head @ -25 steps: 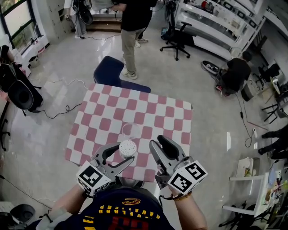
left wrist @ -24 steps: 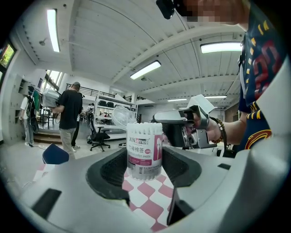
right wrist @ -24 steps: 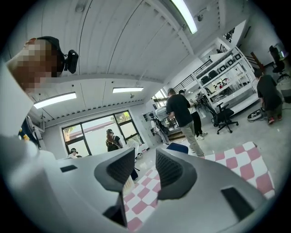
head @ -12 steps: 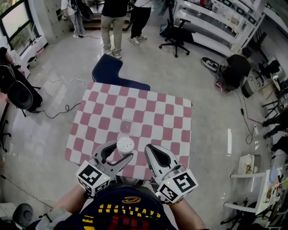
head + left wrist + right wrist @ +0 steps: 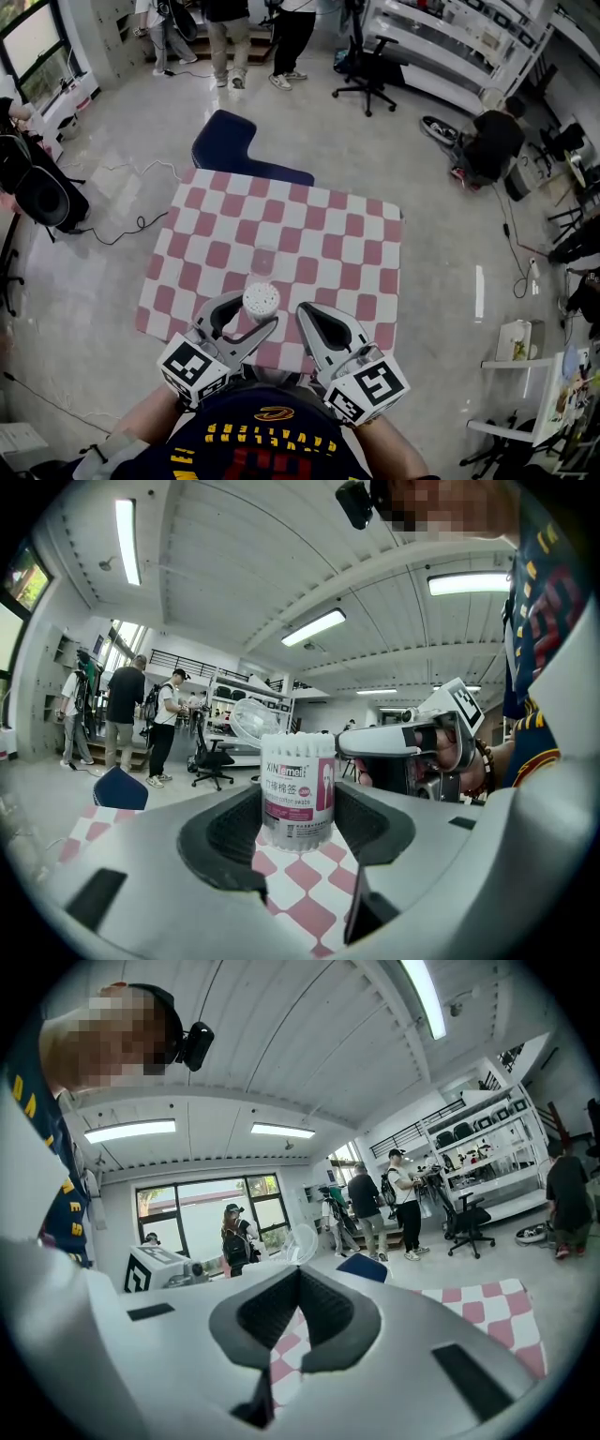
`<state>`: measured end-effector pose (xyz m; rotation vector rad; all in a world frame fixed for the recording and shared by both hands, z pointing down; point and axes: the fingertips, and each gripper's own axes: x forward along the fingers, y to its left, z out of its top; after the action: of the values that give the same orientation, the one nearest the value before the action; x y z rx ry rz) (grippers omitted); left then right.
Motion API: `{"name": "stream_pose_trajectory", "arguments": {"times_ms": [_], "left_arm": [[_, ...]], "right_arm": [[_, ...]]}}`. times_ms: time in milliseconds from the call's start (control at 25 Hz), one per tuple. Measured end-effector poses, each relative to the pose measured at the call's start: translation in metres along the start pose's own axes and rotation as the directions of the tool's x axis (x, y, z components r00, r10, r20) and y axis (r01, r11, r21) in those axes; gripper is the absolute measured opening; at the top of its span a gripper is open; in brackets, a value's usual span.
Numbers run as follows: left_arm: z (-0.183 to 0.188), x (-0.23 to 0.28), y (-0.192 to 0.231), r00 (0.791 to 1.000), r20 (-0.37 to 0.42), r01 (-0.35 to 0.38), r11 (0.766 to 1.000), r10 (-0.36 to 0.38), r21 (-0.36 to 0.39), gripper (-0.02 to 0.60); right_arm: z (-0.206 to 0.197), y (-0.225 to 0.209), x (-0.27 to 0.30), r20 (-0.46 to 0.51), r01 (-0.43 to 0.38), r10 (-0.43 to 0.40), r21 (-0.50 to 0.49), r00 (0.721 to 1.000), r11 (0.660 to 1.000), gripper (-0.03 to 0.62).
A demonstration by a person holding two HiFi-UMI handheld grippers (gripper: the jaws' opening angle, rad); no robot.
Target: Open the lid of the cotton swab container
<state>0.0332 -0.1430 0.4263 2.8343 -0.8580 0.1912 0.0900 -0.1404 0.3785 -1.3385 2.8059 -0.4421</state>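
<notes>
We see the cotton swab container (image 5: 261, 300) upright between the jaws of the left gripper (image 5: 255, 317), whose dark pads press on its two sides: the gripper is grasping it. It is a clear round tub with a pink and white label. Its top is open and packed full of white swab tips. In the head view it sits over the near part of the table (image 5: 319, 244). We cannot tell whether its base rests on the cloth or hangs just above it.

The clear lid (image 5: 264, 261) is off the container. It shows faintly on the cloth just beyond the tub, apart from both grippers.

The right gripper (image 5: 302, 312) is just beside the container, on its right. Its jaws are clenched together with nothing between them.

The table wears a pink and white checkered cloth. A dark blue seat (image 5: 230, 145) stands at its far edge. Around it we see a glossy grey floor with a cable (image 5: 122, 234) trailing at the left, near black bags (image 5: 42, 192). Farther off are a black office chair (image 5: 367, 70), white shelving (image 5: 450, 37), and several people (image 5: 225, 28) standing at the back.
</notes>
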Motion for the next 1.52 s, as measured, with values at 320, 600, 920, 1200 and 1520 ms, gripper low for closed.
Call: {"name": "stream_pose_trajectory", "arguments": {"times_ms": [320,600,920,1200,1520], "left_arm": [[-0.0028,0.0029,-0.0023,1.0,0.001,0.004,1.0,-0.004,-0.007,0.244],[-0.004,0.0031,-0.0033,1.0,-0.003,0.004,1.0,-0.004,-0.01,0.244],[-0.0073,-0.0002,-0.0021,1.0,-0.001,-0.001,1.0,0.001,-0.013,0.244],[-0.0077,-0.0003,-0.0031,1.0,-0.002,0.0,1.0,0.0,-0.01,0.244],[-0.0089,-0.0008,-0.004,1.0,-0.002,0.005,1.0,-0.005,-0.012,0.244]], "right_arm": [[-0.0036,-0.006,-0.0018,-0.017,0.043,-0.044,-0.06,0.999,0.997,0.011],[-0.0031,-0.0037,-0.0041,-0.013,0.021,-0.022,-0.077,1.0,0.997,0.011],[-0.007,0.0023,-0.0039,-0.017,0.004,-0.005,-0.086,1.0,0.996,0.011],[-0.0074,0.0001,-0.0067,-0.014,0.009,-0.01,-0.08,1.0,0.997,0.011],[-0.0087,0.0013,-0.0058,-0.017,0.002,-0.004,-0.082,1.0,0.997,0.011]]}}
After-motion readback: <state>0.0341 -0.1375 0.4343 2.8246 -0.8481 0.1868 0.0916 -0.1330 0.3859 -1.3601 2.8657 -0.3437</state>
